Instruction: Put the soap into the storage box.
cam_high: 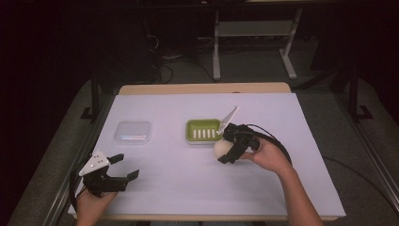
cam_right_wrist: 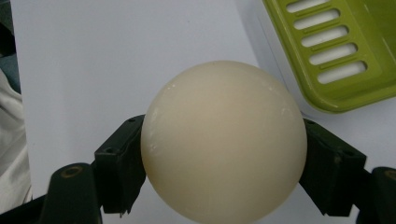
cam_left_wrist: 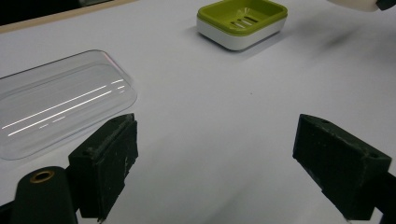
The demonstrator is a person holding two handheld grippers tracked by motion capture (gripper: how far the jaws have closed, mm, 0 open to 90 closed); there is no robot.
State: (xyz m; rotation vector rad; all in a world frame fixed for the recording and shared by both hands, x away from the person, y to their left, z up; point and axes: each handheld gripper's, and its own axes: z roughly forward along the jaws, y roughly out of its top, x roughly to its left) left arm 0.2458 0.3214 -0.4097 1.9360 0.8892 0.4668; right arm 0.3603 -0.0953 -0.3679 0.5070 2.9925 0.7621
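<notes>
A cream round soap [cam_high: 222, 148] [cam_right_wrist: 224, 140] is clamped between the jaws of my right gripper [cam_high: 227, 147] [cam_right_wrist: 223, 163], held just in front of the green soap dish [cam_high: 203, 130] [cam_right_wrist: 343, 56] with its slotted tray. My left gripper [cam_high: 124, 166] [cam_left_wrist: 212, 163] rests open near the table's front left corner, nothing between its jaws. A clear plastic lid [cam_high: 133, 132] [cam_left_wrist: 56, 102] lies on the white sheet ahead of the left gripper. The soap dish [cam_left_wrist: 240, 21] sits farther off in the left gripper view.
A white sheet [cam_high: 188, 183] covers the table, with a wooden edge at the back. Table legs and cables stand on the dark floor beyond. Grey padding borders the table at left and right.
</notes>
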